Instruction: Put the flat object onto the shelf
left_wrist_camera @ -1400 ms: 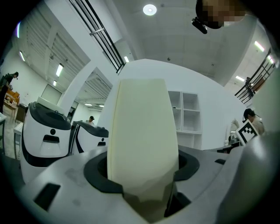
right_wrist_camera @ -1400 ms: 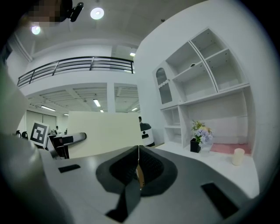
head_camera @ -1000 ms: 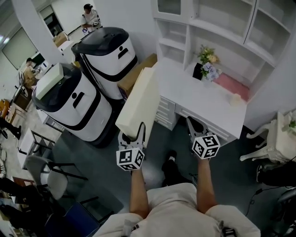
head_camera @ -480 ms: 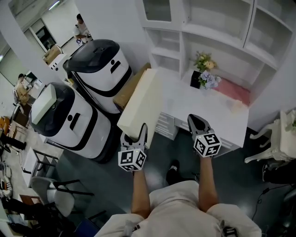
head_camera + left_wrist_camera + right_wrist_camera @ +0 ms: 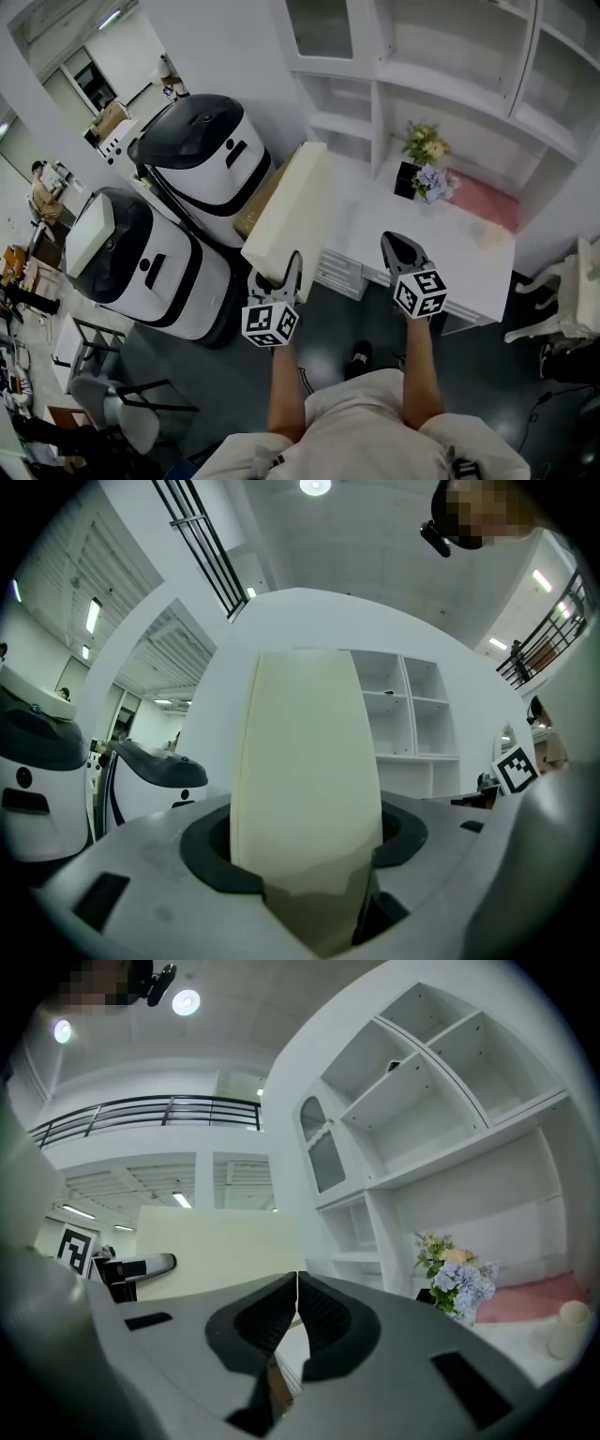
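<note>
The flat object (image 5: 291, 206) is seen as a matt cream slab, smooth and without shine; whether foam or board cannot be told. The left hand-held gripper (image 5: 275, 272) is lined with matt black pads (image 5: 202, 855), set in smooth grey plastic. The worktop (image 5: 412, 239) and the shelf (image 5: 441, 84) are finished in smooth white with a faint sheen. The two machines (image 5: 202, 155) are covered by glossy white and black shells

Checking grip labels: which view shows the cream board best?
Head view: the whole board shows, its near end clamped in the left tool. Left gripper view gives only its narrow edge between the jaws; right gripper view catches part of its face.
</note>
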